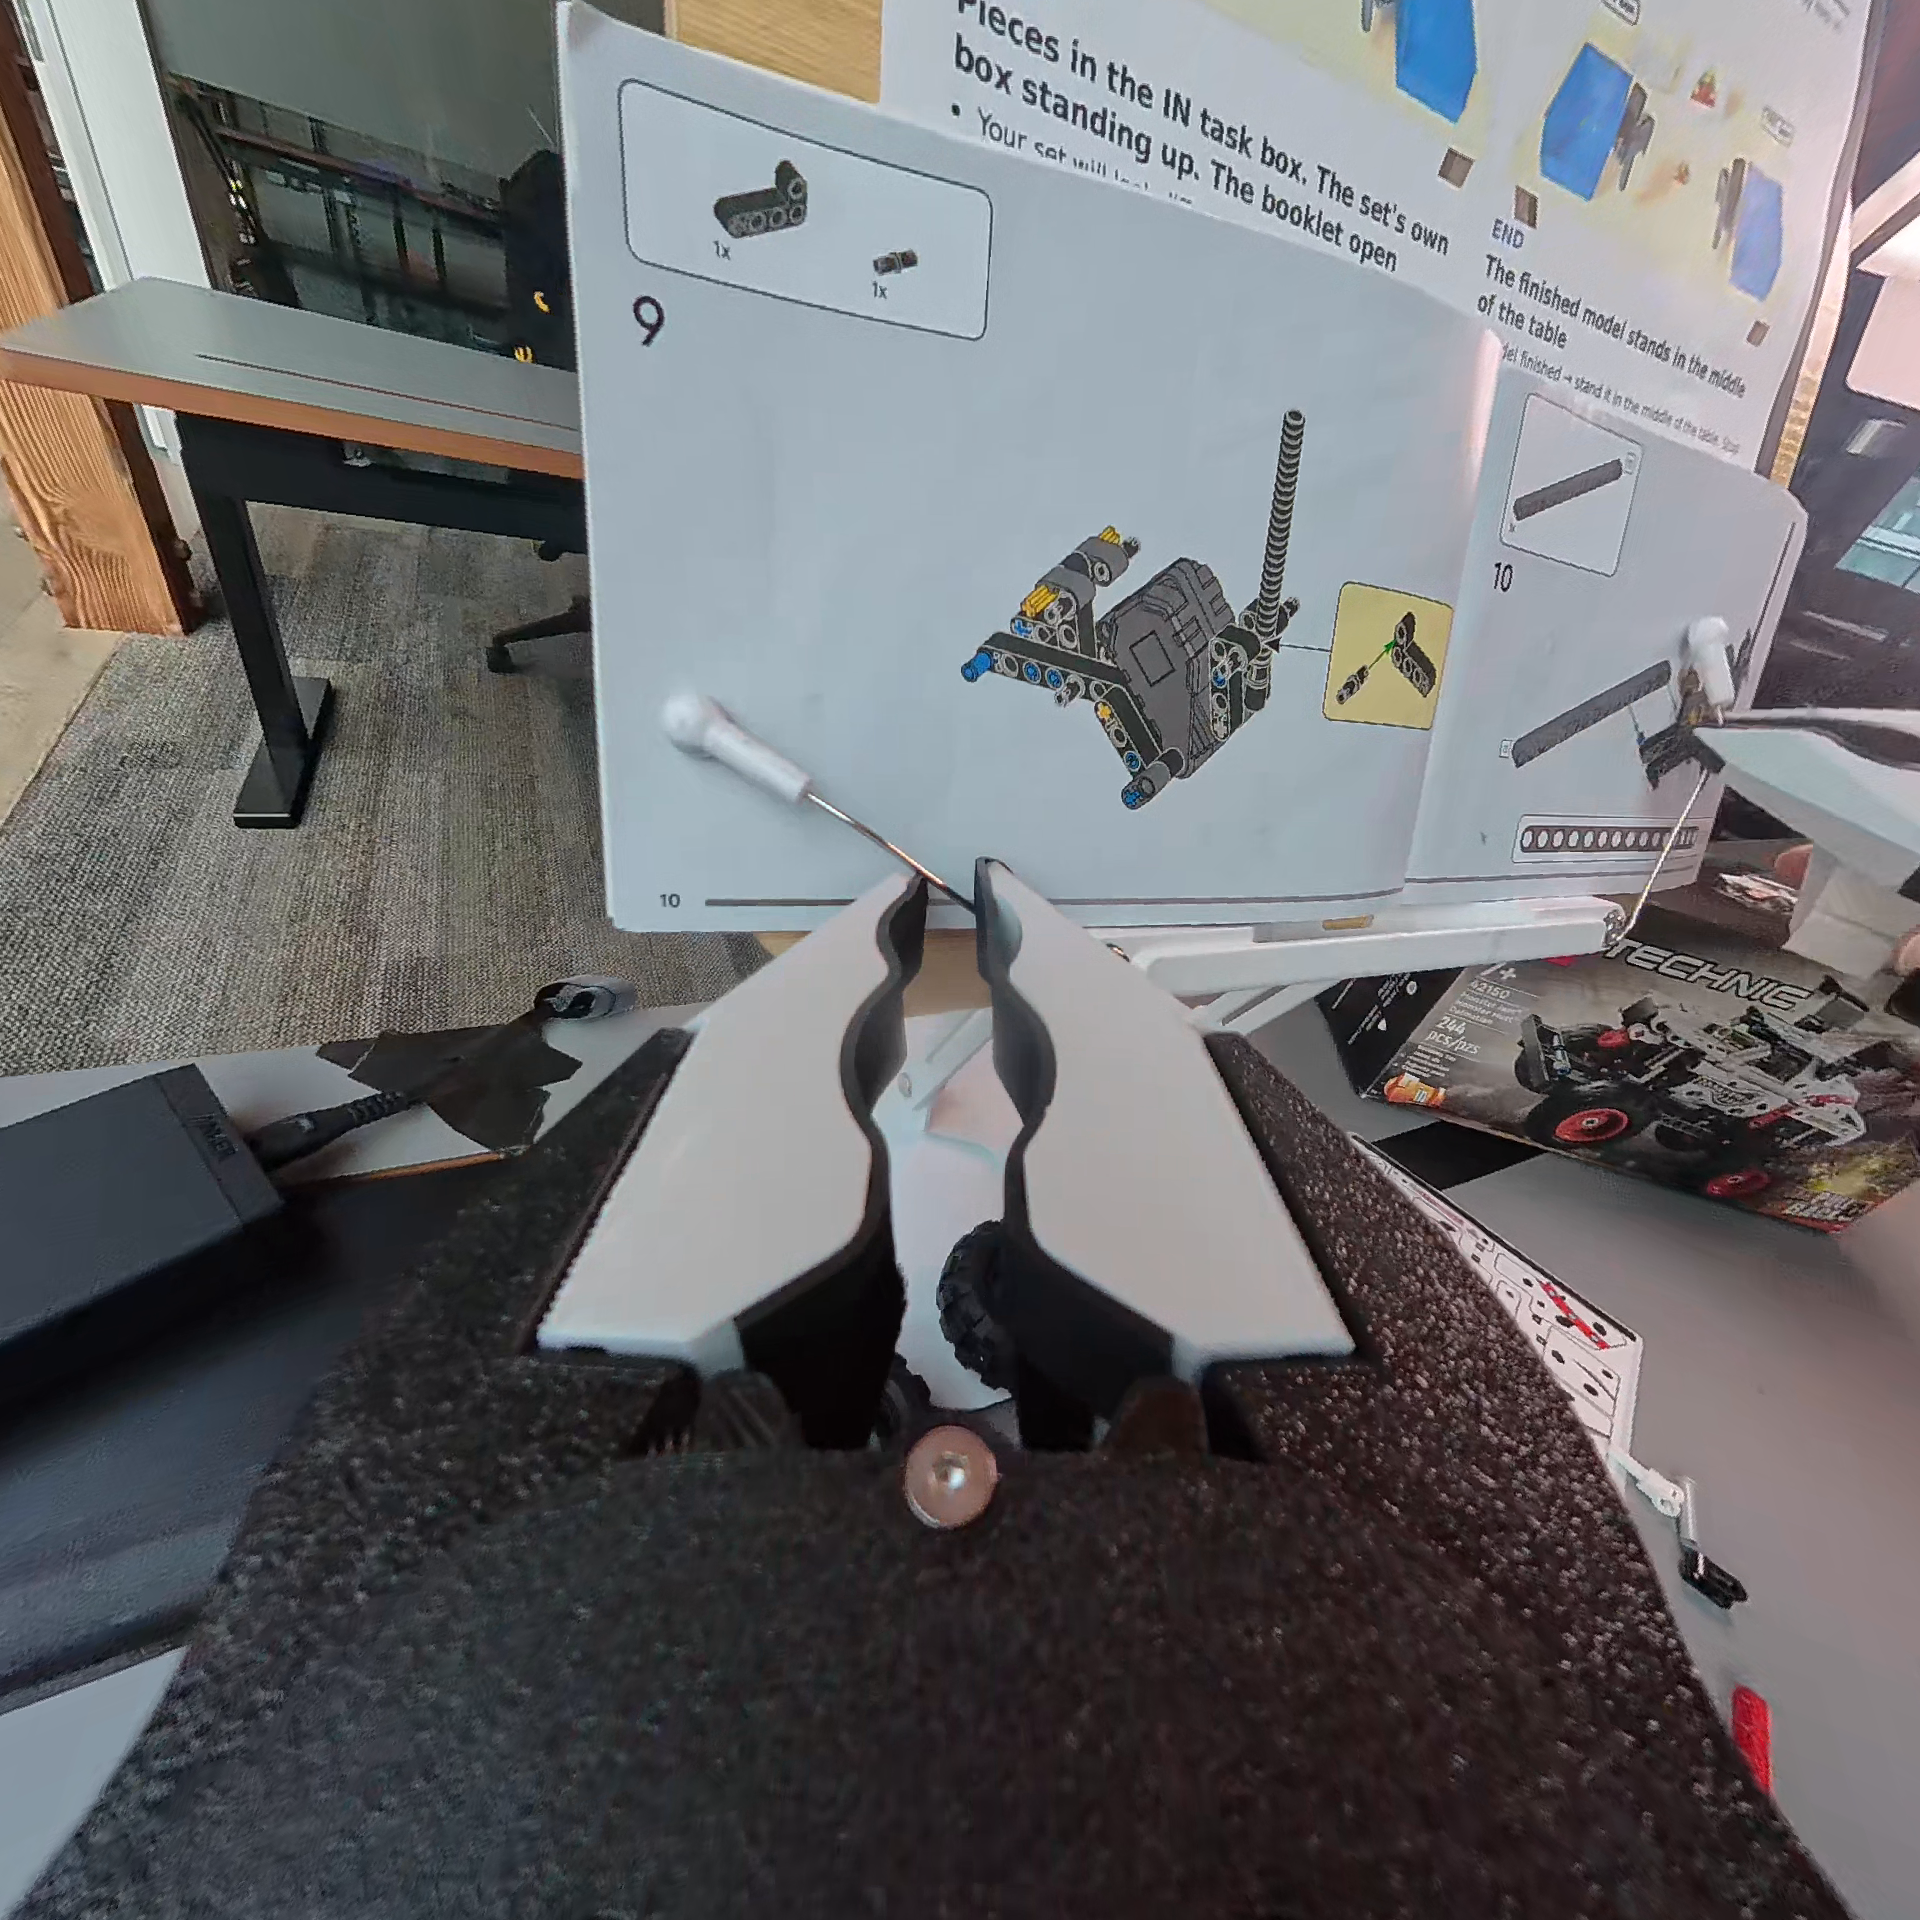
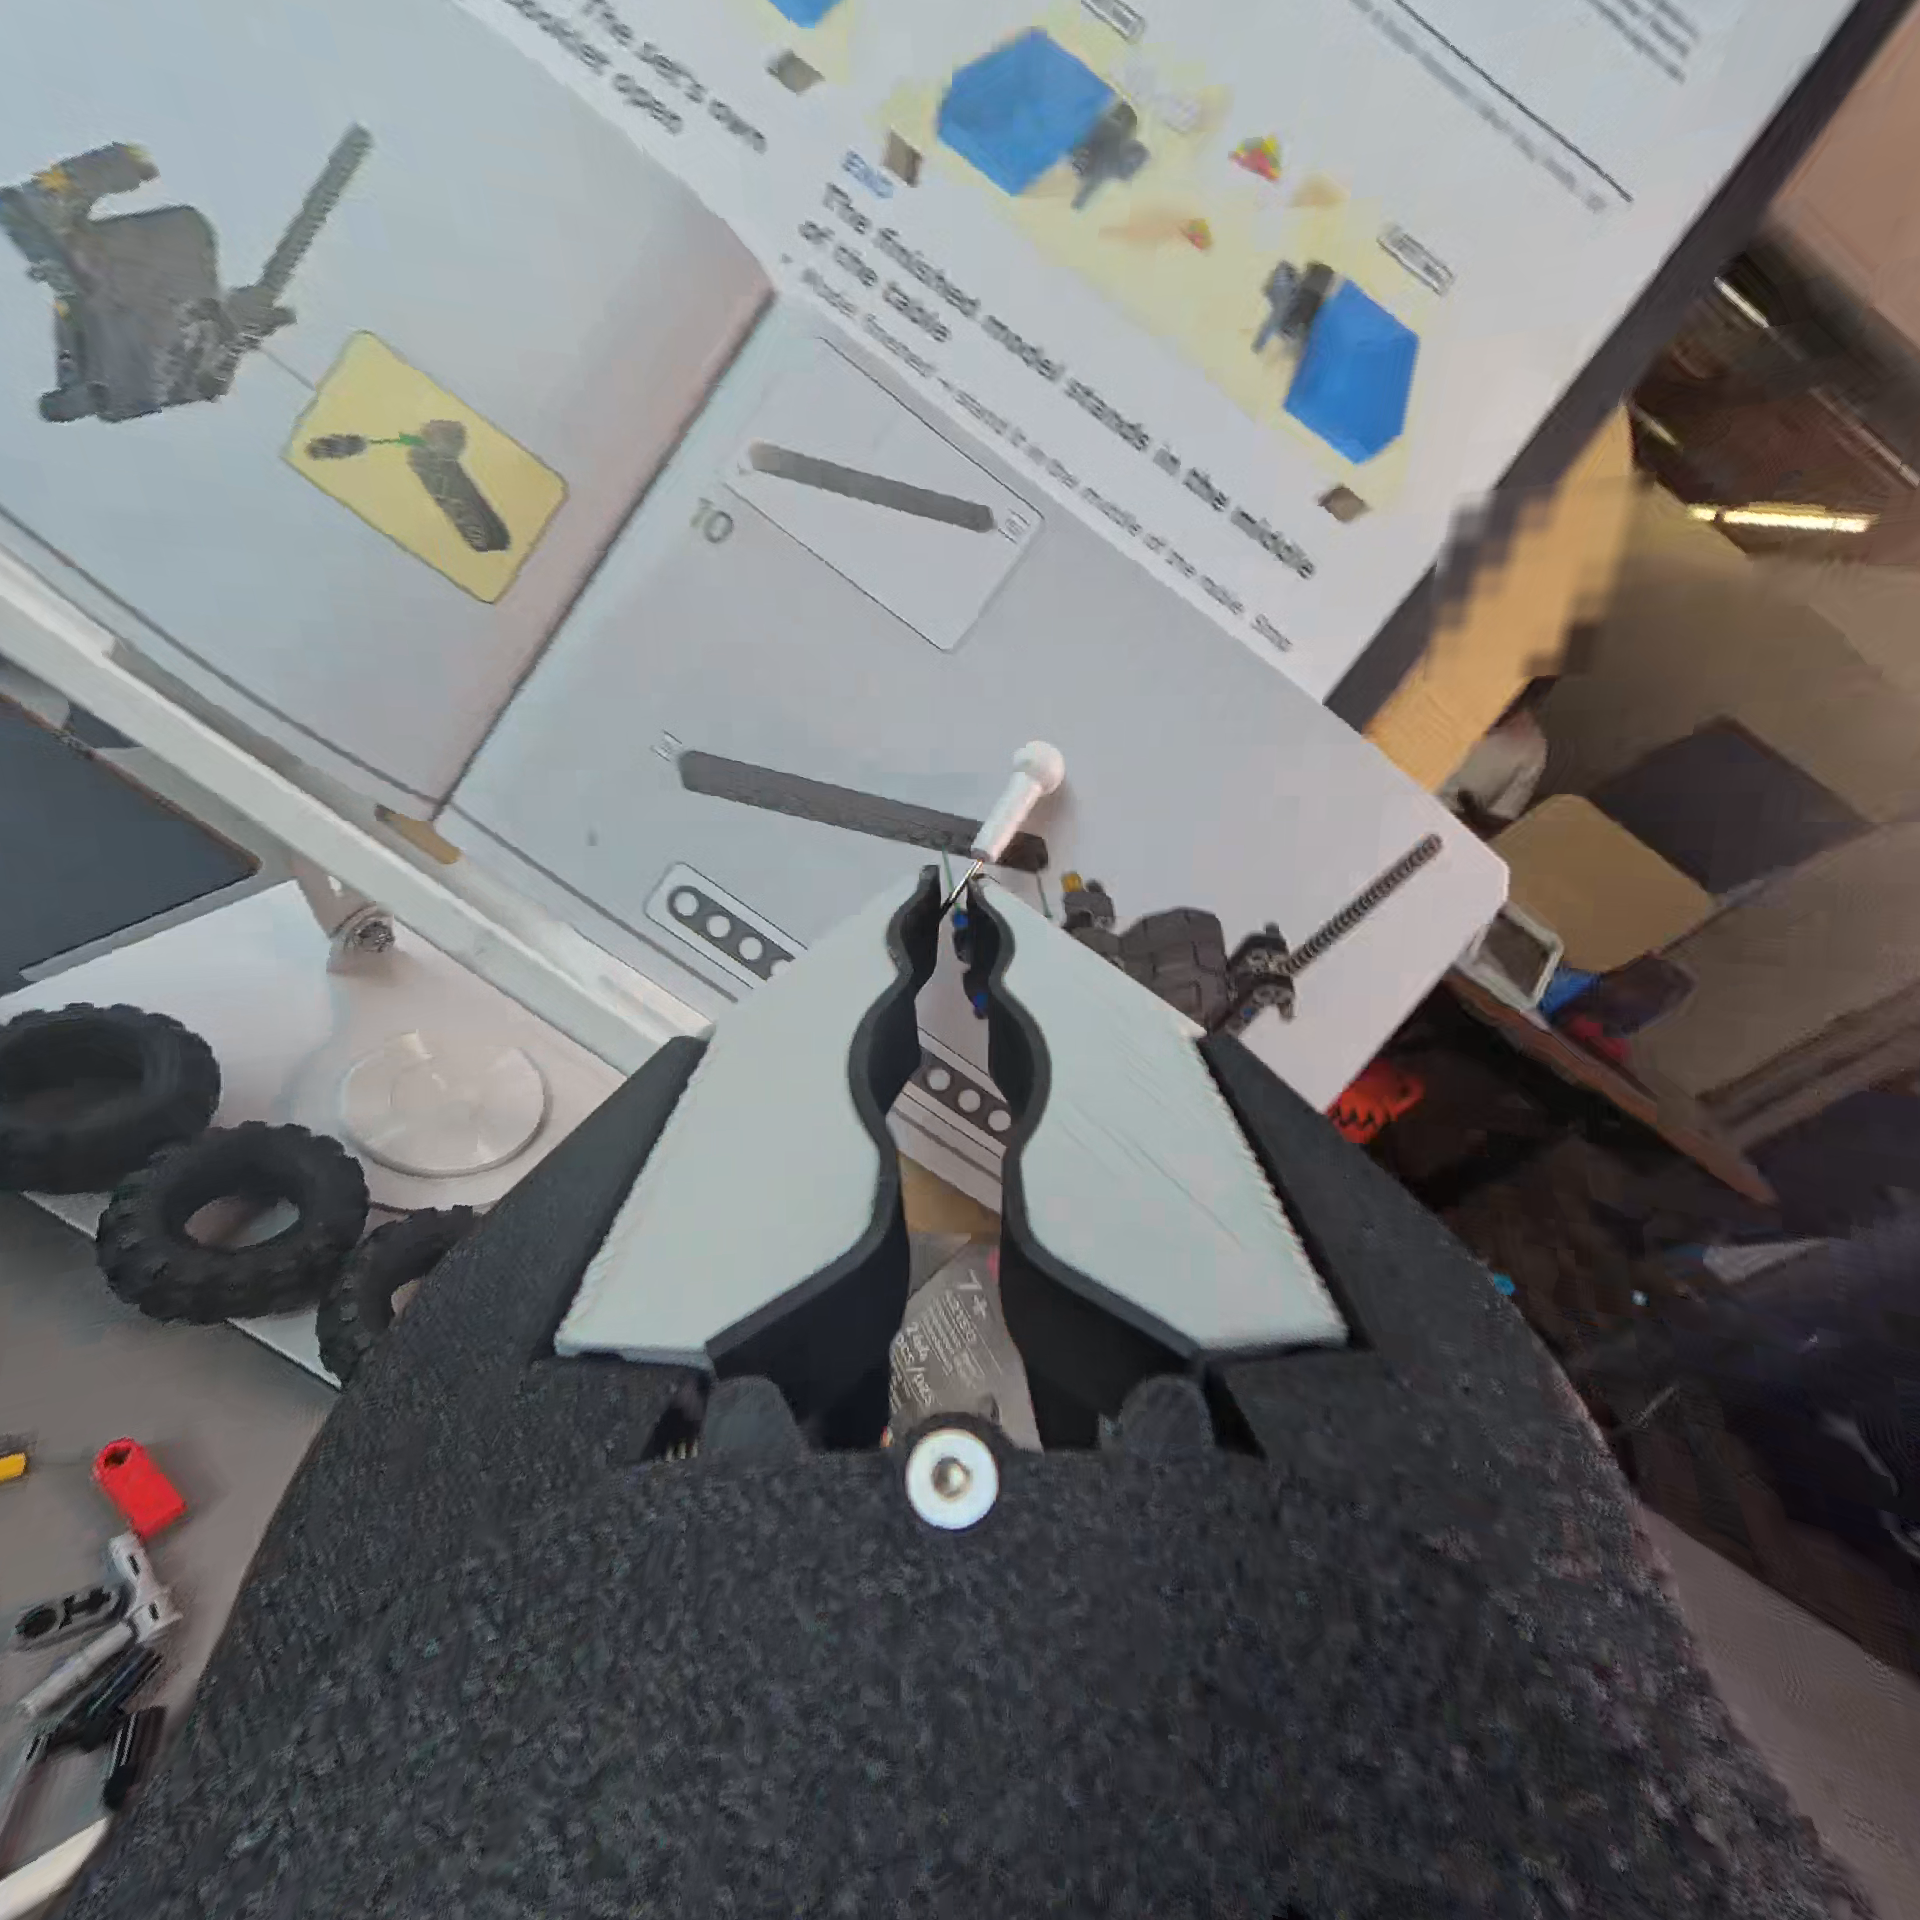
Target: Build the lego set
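The instruction booklet (image 1: pixel 935 540) stands open on a white book stand (image 1: pixel 1382 935). Two wire page holders with white knobs press on its pages. My left gripper (image 1: pixel 951 883) is shut on the wire of the left page holder (image 1: pixel 727 738) at the bottom edge of the left page. My right gripper (image 2: pixel 956 894) is shut on the wire of the right page holder (image 2: pixel 1023 790), low on the right page (image 2: pixel 831 675). In the left wrist view the right holder's knob (image 1: pixel 1709 644) shows with a white finger (image 1: pixel 1808 758) of the right gripper beside it.
Black tyres (image 2: pixel 229 1236) lie left of the stand's foot (image 2: pixel 447 1101). Loose small pieces, one red (image 2: pixel 135 1486), lie at the lower left. The set's box (image 1: pixel 1683 1081) lies flat on the right, a sticker sheet (image 1: pixel 1538 1299) near it. A black power adapter (image 1: pixel 114 1195) sits on the left. A printed sheet (image 1: pixel 1247 125) stands behind the booklet. The left gripper's tips are roughly 25 centimeters from the right gripper's.
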`<state>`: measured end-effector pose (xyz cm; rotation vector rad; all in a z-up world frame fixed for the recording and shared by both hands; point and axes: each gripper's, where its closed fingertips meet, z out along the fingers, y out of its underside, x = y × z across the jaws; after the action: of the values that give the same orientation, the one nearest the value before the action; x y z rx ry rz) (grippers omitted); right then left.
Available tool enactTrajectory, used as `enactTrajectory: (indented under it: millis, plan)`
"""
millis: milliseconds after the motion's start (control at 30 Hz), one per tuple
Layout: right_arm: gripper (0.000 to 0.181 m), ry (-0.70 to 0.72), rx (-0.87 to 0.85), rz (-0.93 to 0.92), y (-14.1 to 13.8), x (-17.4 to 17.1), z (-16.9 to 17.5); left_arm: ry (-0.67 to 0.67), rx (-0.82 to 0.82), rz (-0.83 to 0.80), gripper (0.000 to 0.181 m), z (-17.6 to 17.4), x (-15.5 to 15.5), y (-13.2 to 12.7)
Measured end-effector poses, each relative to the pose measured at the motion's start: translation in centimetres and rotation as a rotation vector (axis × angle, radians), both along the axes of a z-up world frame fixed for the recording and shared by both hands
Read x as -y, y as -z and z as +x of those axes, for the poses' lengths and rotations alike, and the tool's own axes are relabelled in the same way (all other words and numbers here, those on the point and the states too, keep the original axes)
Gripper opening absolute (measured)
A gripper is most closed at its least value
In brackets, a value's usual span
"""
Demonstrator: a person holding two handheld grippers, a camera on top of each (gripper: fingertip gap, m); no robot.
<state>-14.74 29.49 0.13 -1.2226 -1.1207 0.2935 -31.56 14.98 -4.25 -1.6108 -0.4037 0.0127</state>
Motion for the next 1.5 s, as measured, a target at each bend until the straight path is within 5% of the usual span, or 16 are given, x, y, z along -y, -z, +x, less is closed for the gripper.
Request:
enactTrajectory:
  millis: [100,300,400,467,633,767,1067,1167,1333,1433,1500]
  plan:
    - [0.008,0.059,-0.086,-0.228,2.1,-2.3,3.2,-0.003,0.054,0.037,0.009,0.0,-0.1,-0.1]
    - [0.027,0.023,-0.259,-0.610,4.9,-1.7,6.1,0.005,0.164,0.071,0.011,0.0,0.5,1.0]
    - [0.039,0.063,-0.371,-0.662,4.6,-2.0,8.4,0.033,0.225,0.095,0.011,0.1,0.6,1.4]
    - [0.043,0.079,-0.372,-0.540,3.0,-1.1,8.8,0.042,0.245,0.105,0.011,0.1,0.6,1.4]
    - [0.050,-0.034,-0.153,-0.193,-1.2,4.0,1.8,0.060,0.335,0.136,0.013,0.3,0.9,1.8]
    - [0.069,0.002,-0.044,-0.282,0.1,3.5,-3.7,0.037,0.328,0.135,0.013,0.0,2.3,1.9]
    - [0.080,0.082,-0.224,-0.424,4.9,2.9,-1.1,0.024,0.140,0.075,0.047,-1.4,3.0,-1.8]
    - [0.078,0.043,-0.236,-0.322,2.4,3.8,-0.9,-0.032,0.097,0.018,0.065,-2.9,1.7,-1.6]
    - [0.081,-0.090,-0.166,-0.219,-2.2,7.9,-5.8,-0.007,0.089,-0.024,0.056,-3.0,0.1,-0.1]
    - [0.093,-0.073,-0.070,-0.174,-1.3,8.6,-9.8,-0.014,0.084,-0.009,0.055,-2.5,0.3,0.0]
    - [0.085,-0.002,-0.013,-0.090,0.1,7.5,-11.0,-0.027,0.058,-0.012,0.055,-2.5,0.8,-0.3]
